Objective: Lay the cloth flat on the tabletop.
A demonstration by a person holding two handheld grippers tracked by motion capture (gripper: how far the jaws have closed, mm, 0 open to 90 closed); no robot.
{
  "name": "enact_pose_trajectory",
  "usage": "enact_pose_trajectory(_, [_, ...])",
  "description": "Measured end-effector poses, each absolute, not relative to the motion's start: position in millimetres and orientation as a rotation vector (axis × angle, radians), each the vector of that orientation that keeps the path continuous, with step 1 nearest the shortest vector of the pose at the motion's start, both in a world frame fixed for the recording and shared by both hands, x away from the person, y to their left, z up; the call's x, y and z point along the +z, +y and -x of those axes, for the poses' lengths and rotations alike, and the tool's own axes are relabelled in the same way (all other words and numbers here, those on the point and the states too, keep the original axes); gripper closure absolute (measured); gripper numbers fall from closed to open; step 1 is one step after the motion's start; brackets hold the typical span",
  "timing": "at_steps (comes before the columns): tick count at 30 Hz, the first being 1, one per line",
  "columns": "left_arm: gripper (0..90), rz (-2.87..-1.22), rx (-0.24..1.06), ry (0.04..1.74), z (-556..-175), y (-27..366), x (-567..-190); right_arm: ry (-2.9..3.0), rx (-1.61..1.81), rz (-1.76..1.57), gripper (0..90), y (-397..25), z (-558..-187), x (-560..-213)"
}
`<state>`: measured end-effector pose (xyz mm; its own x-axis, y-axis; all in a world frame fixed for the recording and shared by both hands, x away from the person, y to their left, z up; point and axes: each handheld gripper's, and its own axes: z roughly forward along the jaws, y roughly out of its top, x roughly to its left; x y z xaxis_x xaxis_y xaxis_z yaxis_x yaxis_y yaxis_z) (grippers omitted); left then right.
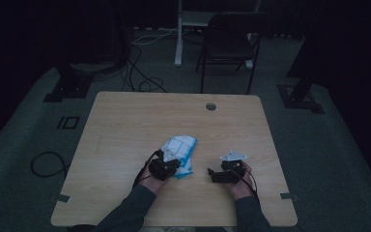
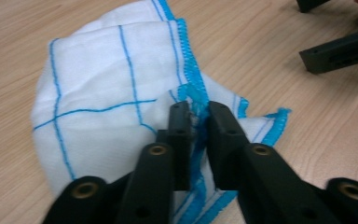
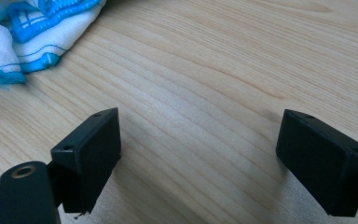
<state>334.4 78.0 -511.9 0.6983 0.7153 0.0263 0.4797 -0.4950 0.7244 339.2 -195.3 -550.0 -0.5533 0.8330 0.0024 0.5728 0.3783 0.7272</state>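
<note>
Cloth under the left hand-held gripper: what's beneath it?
The cloth lies crumpled on the wooden table, pinched by the left hand-held gripper. Its folds hide anything beneath.

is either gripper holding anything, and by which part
The left gripper pinches the white cloth at its blue-stitched edge. The right gripper is open over the table, holding nothing.

I can't read any text, label, brand or number here; the cloth (image 2: 107, 88) I've got carries just a blue grid and hem, and the table (image 1: 125, 121) is bare wood grain.
</note>
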Motion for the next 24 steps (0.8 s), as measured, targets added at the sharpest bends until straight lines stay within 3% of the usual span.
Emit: enact_pose_trajectory(24, [85.5,-2.038,0.510,1.059,-355,125,-486,2.278,0.984,-1.225,13.9,-195,-339,-550])
